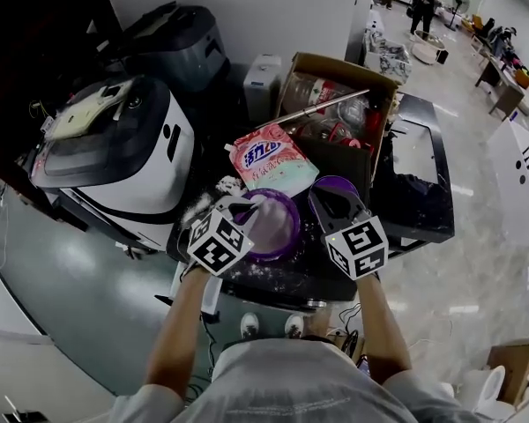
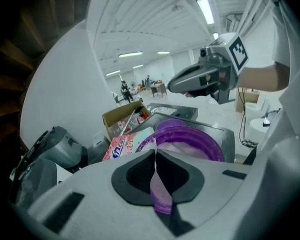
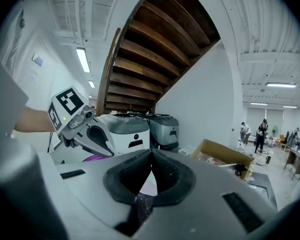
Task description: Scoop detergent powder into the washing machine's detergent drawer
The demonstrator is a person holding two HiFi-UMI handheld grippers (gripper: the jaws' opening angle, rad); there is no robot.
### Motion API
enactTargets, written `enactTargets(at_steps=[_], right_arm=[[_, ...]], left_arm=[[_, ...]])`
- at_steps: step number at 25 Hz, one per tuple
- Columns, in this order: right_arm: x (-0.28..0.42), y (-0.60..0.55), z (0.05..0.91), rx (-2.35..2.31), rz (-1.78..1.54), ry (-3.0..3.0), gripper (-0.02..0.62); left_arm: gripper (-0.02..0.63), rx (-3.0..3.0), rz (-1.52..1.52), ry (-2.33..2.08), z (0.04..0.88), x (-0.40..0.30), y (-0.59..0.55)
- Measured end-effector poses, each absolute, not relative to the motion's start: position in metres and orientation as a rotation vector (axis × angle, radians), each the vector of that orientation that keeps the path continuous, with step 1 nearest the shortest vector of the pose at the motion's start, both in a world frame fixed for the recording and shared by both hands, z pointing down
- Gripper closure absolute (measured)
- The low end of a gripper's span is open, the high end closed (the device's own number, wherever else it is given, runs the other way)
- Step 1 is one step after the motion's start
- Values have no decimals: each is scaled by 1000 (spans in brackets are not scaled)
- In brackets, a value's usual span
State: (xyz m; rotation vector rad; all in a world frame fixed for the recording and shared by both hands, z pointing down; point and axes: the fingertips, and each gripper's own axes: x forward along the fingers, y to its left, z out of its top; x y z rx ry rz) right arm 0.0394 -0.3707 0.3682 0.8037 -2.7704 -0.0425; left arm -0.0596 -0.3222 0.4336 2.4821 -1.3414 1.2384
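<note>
While the purple bowl [image 1: 294, 227] sits on the dark desk [image 1: 286, 276], its rim at 9 o'clock is pinched by the left gripper [image 1: 247, 211]. In the left gripper view, a thin purple edge of the bowl is squeezed tight between the dark pads [image 2: 137, 174]. Pale stuff is seen inside the bowl.

The right gripper [image 1: 339, 208] is held at 3 o'clock from the bowl. Its jaws are pressed together on a thin pale strip [image 3: 149, 183], and what the strip belongs to cannot be told. A smaller purple round thing [image 1: 333, 189] is seen right at this gripper's tip.

The pink detergent bag [image 1: 273, 159] is laid at 12 o'clock from the bowl, just beside it. A white washing machine [image 1: 128, 161] is seen at 10 o'clock, and a cardboard box [image 1: 339, 66] full of bottles is found at 1 o'clock, behind the bag.
</note>
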Motion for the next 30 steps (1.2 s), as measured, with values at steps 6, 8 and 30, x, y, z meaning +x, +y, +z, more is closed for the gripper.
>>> enactTargets(at_steps=[6,8,30], right_arm=[[47,-373,382,799,-9,-2752,589],[49,-372,387,802,8,-2747,589],[71,-364,409,931,103,-2679,589]], left_arm=[[591,2399,1444,-1314,459,-59,-337],[591,2385,1481,-1304,465,-57,-340],[591,2455,1492,-1059,474,-36,-340]])
